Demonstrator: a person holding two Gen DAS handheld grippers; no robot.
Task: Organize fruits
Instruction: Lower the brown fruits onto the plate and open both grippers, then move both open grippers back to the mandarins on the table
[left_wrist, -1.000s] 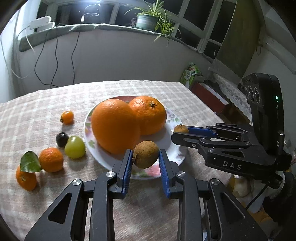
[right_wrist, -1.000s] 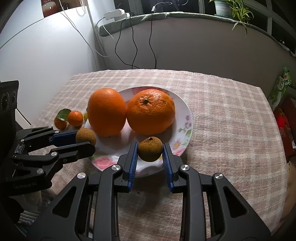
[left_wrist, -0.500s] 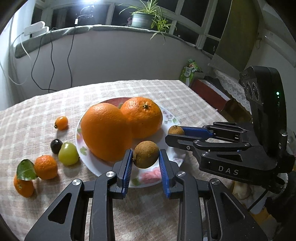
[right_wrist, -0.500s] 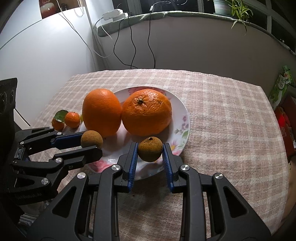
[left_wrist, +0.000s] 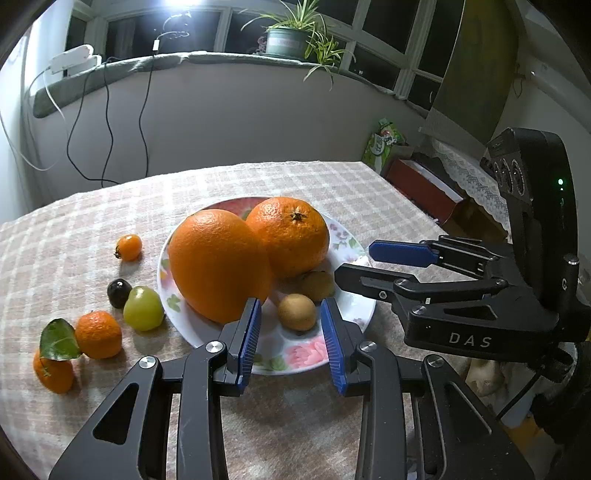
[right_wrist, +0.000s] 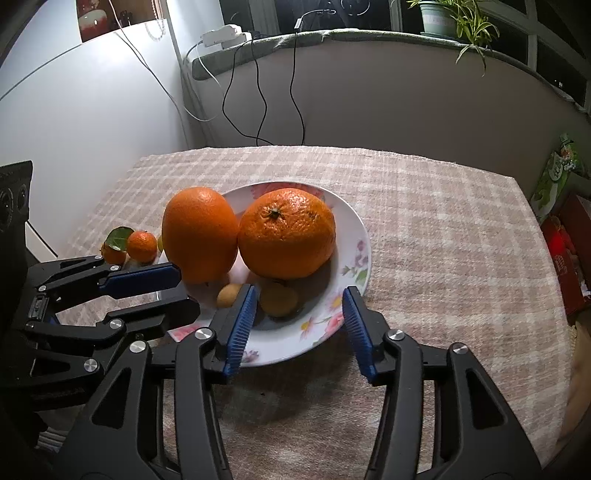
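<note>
Gaping, both left tongs (left_wrist: 290, 334) and right tongs (right_wrist: 299, 325), one longan (right_wrist: 226, 295) half-hidden behind a blue pad.

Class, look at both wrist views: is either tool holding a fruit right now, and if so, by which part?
Nothing is held. The left tool and right tool are both open; the two small brown round fruits lie free on the floral white plate.

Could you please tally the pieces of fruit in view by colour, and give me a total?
Orange: 5, namely two large round oranges on the floral plate, two small mandarins, one tiny orange tomato-like fruit
Brown: 2 small round fruits
Green: 1 grape
Dark: 1 berry
Total: 9
</note>
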